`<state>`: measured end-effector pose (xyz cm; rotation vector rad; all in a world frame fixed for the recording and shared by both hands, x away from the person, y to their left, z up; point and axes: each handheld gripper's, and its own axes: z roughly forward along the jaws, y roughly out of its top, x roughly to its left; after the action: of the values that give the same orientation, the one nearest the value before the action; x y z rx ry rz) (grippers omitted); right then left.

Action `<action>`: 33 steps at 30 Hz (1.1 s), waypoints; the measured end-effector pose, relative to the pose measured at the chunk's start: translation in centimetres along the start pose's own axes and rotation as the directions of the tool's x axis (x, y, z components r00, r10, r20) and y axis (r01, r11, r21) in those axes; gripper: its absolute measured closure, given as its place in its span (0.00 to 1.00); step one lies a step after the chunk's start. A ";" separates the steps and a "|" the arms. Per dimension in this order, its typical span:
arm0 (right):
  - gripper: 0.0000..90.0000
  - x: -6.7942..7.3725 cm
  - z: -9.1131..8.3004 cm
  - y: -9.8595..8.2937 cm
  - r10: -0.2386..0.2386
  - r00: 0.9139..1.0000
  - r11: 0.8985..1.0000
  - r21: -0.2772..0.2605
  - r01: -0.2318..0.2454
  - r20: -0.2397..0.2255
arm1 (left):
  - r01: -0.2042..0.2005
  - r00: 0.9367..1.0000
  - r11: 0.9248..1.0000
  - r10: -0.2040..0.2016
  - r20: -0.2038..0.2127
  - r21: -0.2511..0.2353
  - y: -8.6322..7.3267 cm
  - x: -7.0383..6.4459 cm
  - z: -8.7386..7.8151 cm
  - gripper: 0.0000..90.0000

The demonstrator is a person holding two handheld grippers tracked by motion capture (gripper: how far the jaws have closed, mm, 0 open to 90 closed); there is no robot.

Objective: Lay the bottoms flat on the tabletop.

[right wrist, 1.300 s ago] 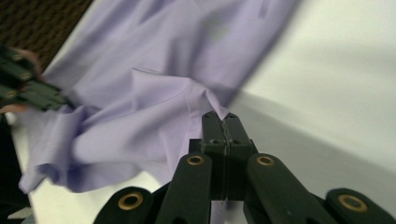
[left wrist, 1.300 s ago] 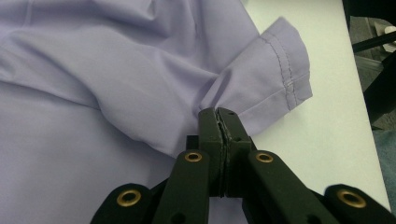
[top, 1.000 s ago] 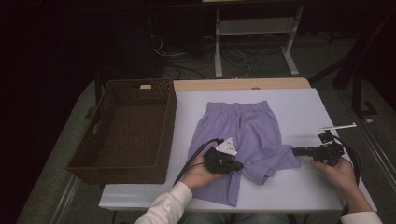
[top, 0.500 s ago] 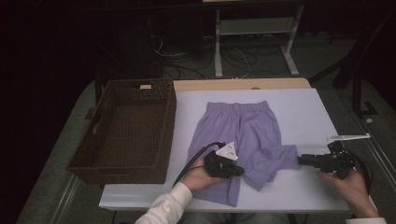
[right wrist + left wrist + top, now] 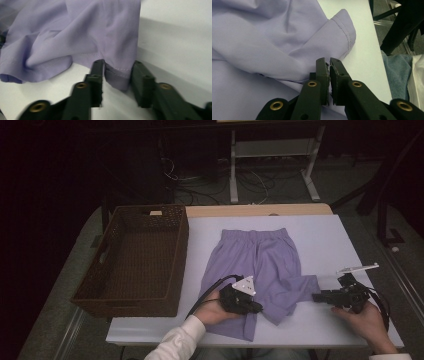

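Beside the wicker basket (image 5: 135, 260), left gripper (image 5: 252, 307) pinches purple shorts (image 5: 260, 255); right gripper (image 5: 317, 297) spread.

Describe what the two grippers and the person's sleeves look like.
Both grippers, left gripper and right gripper, are black with two flat jaws and brass-coloured rivets. The left carries a grey three-cornered plate and trails a black cable. A white sleeve covers the left forearm.

White table (image 5: 330, 232), purple shorts (image 5: 260, 255) spread flat, brown wicker basket (image 5: 135, 292) at left
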<state>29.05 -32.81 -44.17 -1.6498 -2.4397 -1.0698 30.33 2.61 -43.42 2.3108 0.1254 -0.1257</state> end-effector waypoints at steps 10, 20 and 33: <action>0.96 -1.4 -2.5 -0.5 0.071 0.977 0.991 -0.101 -0.092 -0.201 | -0.003 1.000 1.000 0.003 -0.010 0.016 -0.4 0.3 -0.5 0.96; 0.96 -4.7 -2.7 -1.2 0.231 0.954 0.961 -0.112 -0.255 -0.190 | 0.033 0.999 0.999 -0.032 0.016 -0.010 0.4 -0.2 -0.4 0.87; 0.96 -4.9 -2.5 -1.2 0.233 0.954 0.962 -0.097 -0.254 -0.191 | 0.030 0.996 1.000 -0.029 0.090 -0.005 3.1 -2.9 4.0 0.72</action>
<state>29.40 -38.40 -44.70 -1.7468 -2.0354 -1.2839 27.70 -2.57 -43.48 2.2936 0.1141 -0.2437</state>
